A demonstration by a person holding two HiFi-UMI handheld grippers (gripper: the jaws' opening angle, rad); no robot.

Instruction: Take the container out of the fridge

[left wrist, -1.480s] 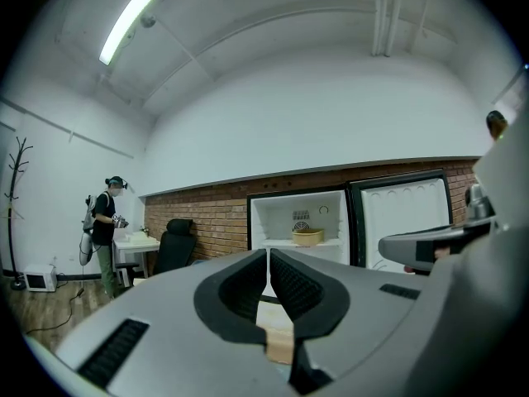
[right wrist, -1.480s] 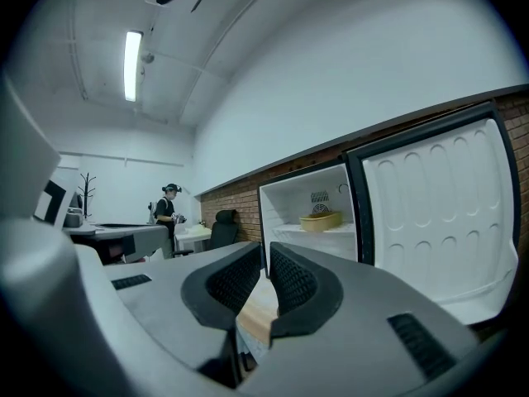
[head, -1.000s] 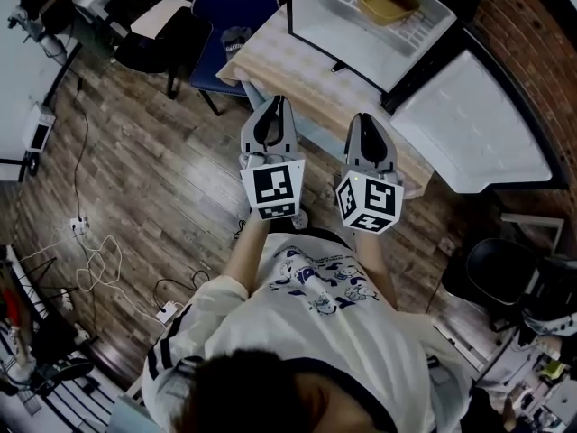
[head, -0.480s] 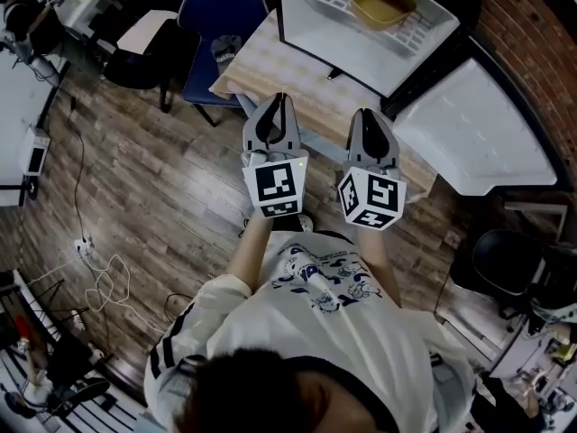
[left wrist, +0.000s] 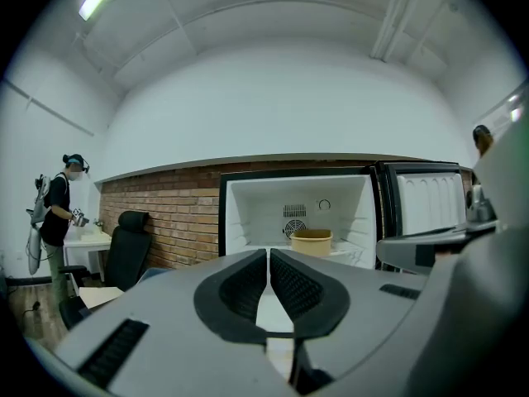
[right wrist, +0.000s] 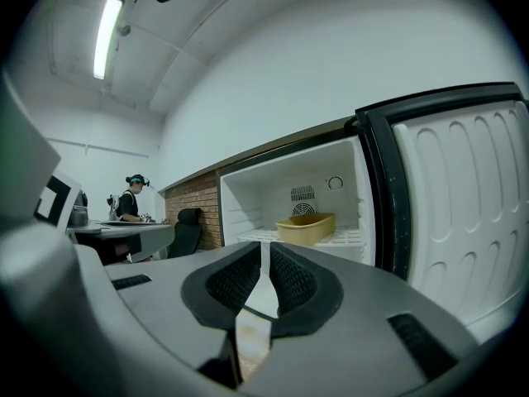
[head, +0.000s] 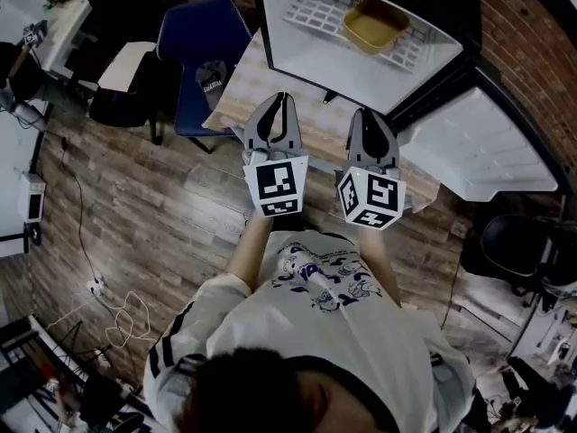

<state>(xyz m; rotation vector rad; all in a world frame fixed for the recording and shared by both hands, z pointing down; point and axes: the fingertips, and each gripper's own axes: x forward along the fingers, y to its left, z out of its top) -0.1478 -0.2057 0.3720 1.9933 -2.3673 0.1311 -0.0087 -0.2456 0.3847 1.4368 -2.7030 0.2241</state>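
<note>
Left gripper [head: 281, 99] and right gripper [head: 364, 115] sit mid-frame, fingers together and empty, while the yellow rectangular plastic container [head: 374, 25] rests on the wire shelf [head: 315, 9] of the open white fridge [head: 338, 61], top centre.

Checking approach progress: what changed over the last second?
The view has crept toward the open fridge: it and the yellow container sit lower and further left in the head view. Nothing was gripped or released. The left gripper and right gripper stay shut, empty, side by side; the container stays on its shelf.
</note>
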